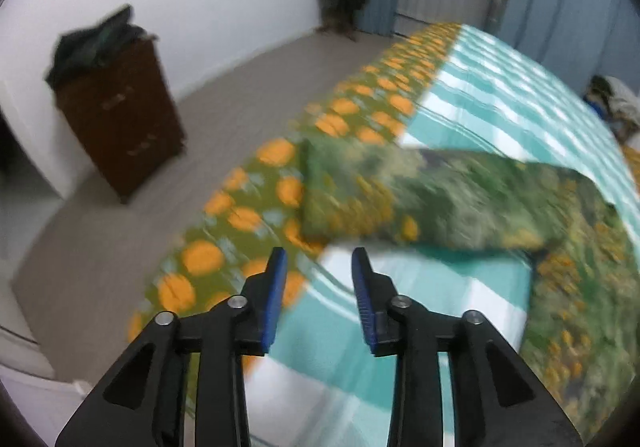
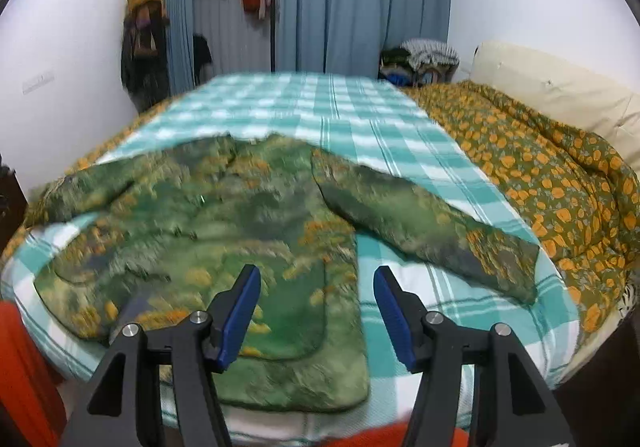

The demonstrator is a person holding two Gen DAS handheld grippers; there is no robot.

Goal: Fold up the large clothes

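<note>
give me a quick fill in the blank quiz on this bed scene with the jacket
1. The green patterned jacket lies spread on a teal and white ____ blanket.
2. Both sleeves of the jacket lie ____, not folded in.
3. Between the pads of the right gripper there is ____.
4. The quilt beside the blanket has ____ flowers.

Missing words: checked; spread out; nothing; orange
</note>
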